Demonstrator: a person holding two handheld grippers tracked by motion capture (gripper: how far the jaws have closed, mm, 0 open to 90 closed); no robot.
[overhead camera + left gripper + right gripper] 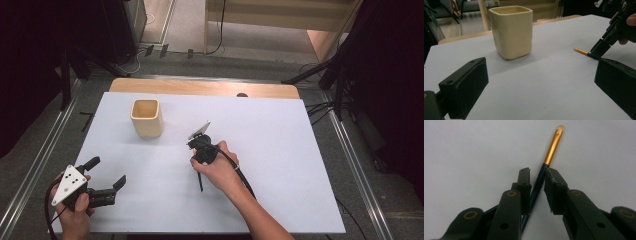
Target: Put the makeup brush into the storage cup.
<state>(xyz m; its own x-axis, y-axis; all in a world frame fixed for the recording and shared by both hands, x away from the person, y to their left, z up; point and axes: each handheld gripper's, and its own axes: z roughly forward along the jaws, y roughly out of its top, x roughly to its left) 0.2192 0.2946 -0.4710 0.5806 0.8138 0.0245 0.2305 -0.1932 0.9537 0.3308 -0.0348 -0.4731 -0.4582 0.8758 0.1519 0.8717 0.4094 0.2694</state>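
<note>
White table (280,150), wood edge at back, grey floor w/ rails. Right gripper (537,178) jaws pinch brush (552,147); left gripper (106,172) jaws spread, near cup (146,118).

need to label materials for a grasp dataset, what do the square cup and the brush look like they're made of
Cup: probably glazed ceramic, cream, with a soft sheen and thick, slightly uneven walls; moulded plastic can't be ruled out.
Brush: a dark glossy handle, lacquered wood or plastic, and a gold ferrule with a bright metallic streak, likely metal; the pale tip is too blurred to judge.
</note>
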